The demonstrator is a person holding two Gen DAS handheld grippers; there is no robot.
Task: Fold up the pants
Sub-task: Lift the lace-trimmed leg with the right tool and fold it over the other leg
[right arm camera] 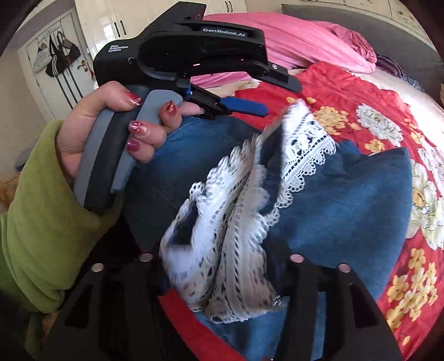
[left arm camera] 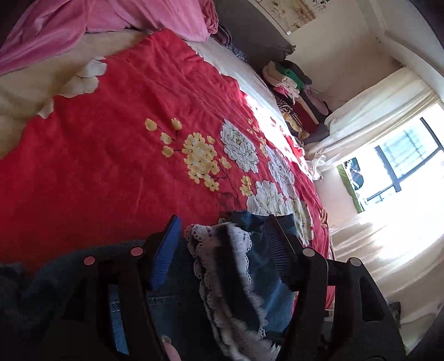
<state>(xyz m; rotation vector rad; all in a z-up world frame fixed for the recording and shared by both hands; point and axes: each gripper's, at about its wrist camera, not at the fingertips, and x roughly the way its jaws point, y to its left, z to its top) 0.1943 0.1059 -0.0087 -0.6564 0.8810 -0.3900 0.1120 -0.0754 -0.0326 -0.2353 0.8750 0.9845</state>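
Pants (right arm camera: 333,200): blue denim, white lace trim (right arm camera: 299,150) at the cuffs, lying bunched on the red flowered blanket (right arm camera: 360,91) of the bed, near its close edge. In the right wrist view the lace cuffs are gathered and run up between the right gripper (right arm camera: 222,266); its fingers stand apart on either side of the bunch, pads hidden by cloth, so whether they pinch it I cannot tell. Lace is motion-blurred there. Left gripper (left arm camera: 222,222) in its own view: fingers spread wide, blue pad of one finger (left arm camera: 166,244) to the left, ribbed dark finger to the right, lace and denim lying loosely in the gap, touching neither pad clearly; reads as open. Same left gripper seen from the right wrist view (right arm camera: 244,107): black body, blue-tipped finger pointing over the denim, held by a hand (right arm camera: 111,130) with red painted nails and a green sleeve (right arm camera: 41,222). Around: pink blanket (left arm camera: 83,25) heaped at the far end of the bed; pile of folded clothes (left arm camera: 294,91) beyond the bed by the wall; bright window (left arm camera: 402,161) with white curtain; bags (right arm camera: 55,55) hung on a door.
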